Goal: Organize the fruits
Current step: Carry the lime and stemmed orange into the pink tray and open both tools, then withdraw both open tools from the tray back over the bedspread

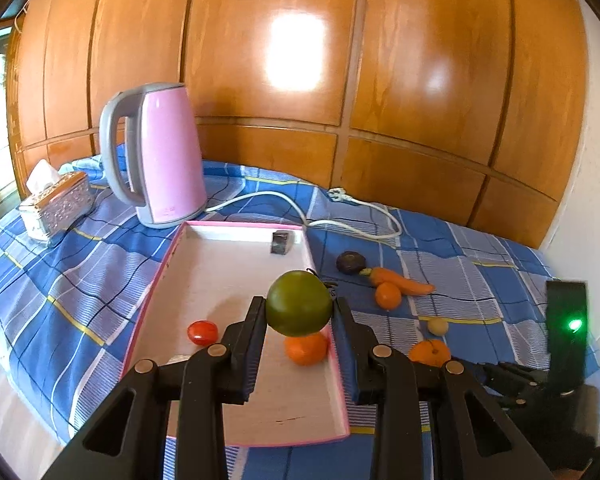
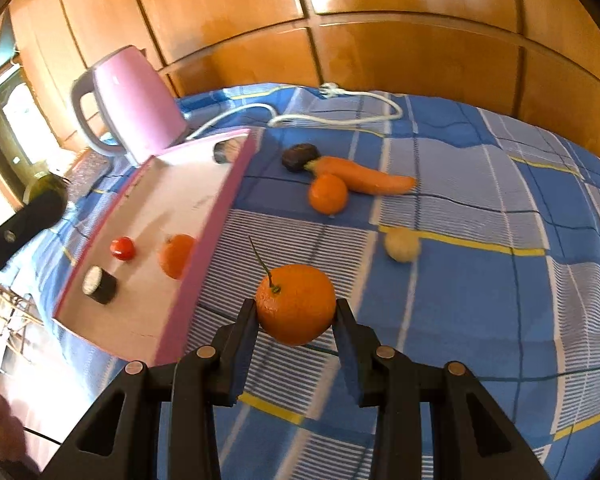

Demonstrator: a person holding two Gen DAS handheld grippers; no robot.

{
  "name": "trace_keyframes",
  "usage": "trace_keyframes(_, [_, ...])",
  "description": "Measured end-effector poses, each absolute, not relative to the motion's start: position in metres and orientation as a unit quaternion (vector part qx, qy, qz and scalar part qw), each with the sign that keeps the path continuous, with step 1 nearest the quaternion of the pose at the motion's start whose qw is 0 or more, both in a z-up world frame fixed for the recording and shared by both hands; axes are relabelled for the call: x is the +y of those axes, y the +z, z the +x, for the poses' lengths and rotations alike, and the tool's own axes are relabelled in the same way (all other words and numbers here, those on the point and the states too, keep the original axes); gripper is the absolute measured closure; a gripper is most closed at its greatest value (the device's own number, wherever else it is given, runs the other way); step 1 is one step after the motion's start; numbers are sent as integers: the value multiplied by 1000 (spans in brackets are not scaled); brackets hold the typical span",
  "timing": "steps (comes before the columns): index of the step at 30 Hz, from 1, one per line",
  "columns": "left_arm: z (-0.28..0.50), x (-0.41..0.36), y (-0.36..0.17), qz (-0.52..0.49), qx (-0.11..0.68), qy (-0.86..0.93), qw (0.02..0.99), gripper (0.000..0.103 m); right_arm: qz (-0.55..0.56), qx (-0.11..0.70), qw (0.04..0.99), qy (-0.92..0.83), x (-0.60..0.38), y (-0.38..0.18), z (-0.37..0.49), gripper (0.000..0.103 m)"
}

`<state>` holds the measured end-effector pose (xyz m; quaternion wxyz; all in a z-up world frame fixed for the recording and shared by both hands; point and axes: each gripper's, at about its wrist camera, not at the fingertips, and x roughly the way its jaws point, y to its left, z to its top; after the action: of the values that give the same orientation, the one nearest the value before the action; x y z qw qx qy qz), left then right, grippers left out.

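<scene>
At the tray's (image 1: 172, 248) 5 o'clock edge, your left gripper (image 1: 299, 312) pinches the green fruit (image 1: 299, 303) and your right gripper (image 2: 296, 306) the stemmed orange (image 2: 296, 304): both look round, firm, likely slick, best gripped across the middle.

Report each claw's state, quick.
Left claw: closed on the green fruit.
Right claw: closed on the stemmed orange.

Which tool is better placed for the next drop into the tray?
Left. The left tool holds the green fruit above the white tray; the right tool grips its orange out over the blue cloth.
</scene>
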<state>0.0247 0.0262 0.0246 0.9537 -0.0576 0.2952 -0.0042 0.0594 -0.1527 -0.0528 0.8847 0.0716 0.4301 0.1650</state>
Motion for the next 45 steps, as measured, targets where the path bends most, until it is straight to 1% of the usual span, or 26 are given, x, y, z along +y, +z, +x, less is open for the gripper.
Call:
trace_keyframes(11, [37, 90, 0, -101, 325, 64, 938, 70, 54, 424, 871, 241, -99, -28, 68, 65])
trace_keyframes(20, [55, 119, -5, -107, 330, 80, 934, 69, 38, 422, 863, 275, -56, -14, 88, 65])
trace_keyframes(26, [66, 127, -6, -111, 330, 87, 933, 69, 30, 422, 862, 280, -40, -14, 98, 65])
trace_keyframes(31, [66, 127, -5, -109, 325, 91, 935, 67, 31, 426, 859, 282, -31, -18, 104, 63])
trace_keyframes(35, [65, 124, -4, -107, 324, 92, 935, 62, 32, 429, 858, 279, -30, -24, 102, 63])
trace_keyframes(45, [55, 110, -1, -98, 321, 83, 938, 62, 44, 416, 870, 259, -46, -19, 89, 63])
